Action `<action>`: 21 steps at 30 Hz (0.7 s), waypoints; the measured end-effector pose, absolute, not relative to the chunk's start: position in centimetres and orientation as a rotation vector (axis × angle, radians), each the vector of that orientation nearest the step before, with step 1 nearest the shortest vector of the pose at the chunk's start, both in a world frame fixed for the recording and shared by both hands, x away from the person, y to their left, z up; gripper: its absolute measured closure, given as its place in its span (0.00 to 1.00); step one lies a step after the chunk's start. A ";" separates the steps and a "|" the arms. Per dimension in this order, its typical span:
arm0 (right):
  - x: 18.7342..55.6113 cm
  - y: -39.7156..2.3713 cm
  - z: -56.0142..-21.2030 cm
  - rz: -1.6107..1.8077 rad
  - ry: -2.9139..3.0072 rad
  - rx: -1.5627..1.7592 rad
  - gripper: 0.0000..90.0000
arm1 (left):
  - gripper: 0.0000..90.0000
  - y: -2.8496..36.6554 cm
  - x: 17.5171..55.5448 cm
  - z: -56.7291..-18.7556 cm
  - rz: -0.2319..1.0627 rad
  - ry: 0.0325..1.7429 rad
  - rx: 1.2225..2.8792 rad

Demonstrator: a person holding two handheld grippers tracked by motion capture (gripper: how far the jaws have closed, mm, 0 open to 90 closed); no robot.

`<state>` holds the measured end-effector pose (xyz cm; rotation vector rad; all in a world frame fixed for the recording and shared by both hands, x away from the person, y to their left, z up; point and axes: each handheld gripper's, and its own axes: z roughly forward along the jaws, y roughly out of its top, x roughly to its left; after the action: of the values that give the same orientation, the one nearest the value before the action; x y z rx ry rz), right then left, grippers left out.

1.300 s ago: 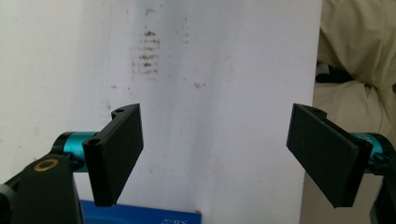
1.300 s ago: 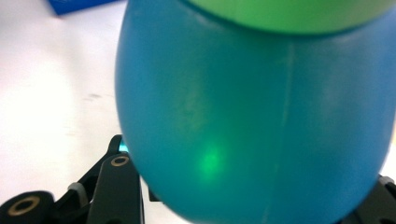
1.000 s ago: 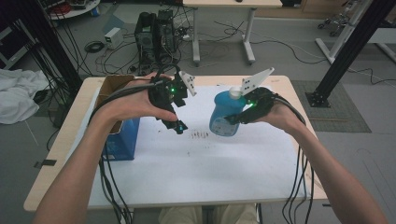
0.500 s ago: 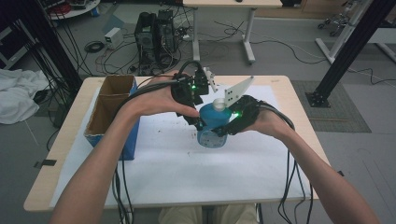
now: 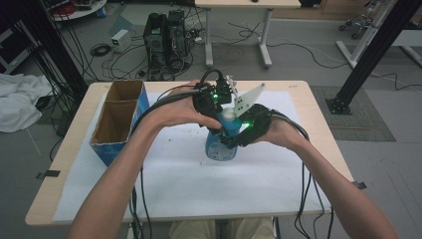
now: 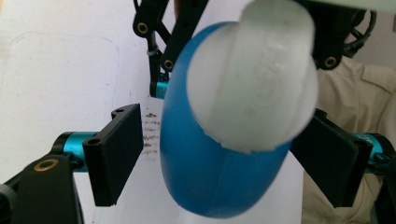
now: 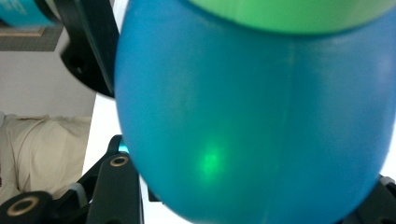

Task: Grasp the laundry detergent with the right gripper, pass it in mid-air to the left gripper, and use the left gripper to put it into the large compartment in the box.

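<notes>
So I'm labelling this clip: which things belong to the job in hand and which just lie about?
In the job:
blue bottle
white cap
right gripper, holding the bottle
left gripper, open around the cap

Lying about:
cardboard box
white sheet

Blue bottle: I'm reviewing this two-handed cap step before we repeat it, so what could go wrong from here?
The left gripper straddles the blue bottle below its white cap, with a gap at its left pad. Closing there could squeeze the body instead of the cap. The right gripper alone holds the bottle, so a twist might turn it in that grip. The bottle leans and the cardboard box stands nearby, so any spill would hit the white paper.
</notes>
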<state>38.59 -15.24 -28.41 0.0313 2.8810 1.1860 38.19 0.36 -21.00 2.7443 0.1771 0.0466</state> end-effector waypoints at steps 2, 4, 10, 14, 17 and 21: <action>38.6 -15.2 -28.5 1.185 2.885 0.038 0.51 | 0.21 0.2 38.3 -21.4 0.047 0.220 2.710; 38.6 -15.1 -28.5 1.184 2.884 0.038 0.51 | 0.21 0.1 38.3 -21.6 0.048 0.197 2.733; 38.6 -15.1 -28.5 1.189 2.884 0.029 0.51 | 0.26 0.1 38.4 -21.7 0.040 0.189 2.738; 38.6 -15.1 -28.6 1.175 2.886 0.029 0.51 | 0.27 0.2 38.5 -22.0 0.021 0.201 2.735; 38.7 -14.9 -28.7 1.171 2.885 0.027 0.51 | 0.27 0.2 38.5 -22.2 0.014 0.188 2.737; 38.7 -14.9 -28.8 1.170 2.888 0.038 0.51 | 0.30 0.2 38.4 -22.2 0.008 0.195 2.733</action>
<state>38.66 -14.86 -28.77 0.0384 2.8883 1.1704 38.43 0.24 -22.21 2.7326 0.1947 0.0080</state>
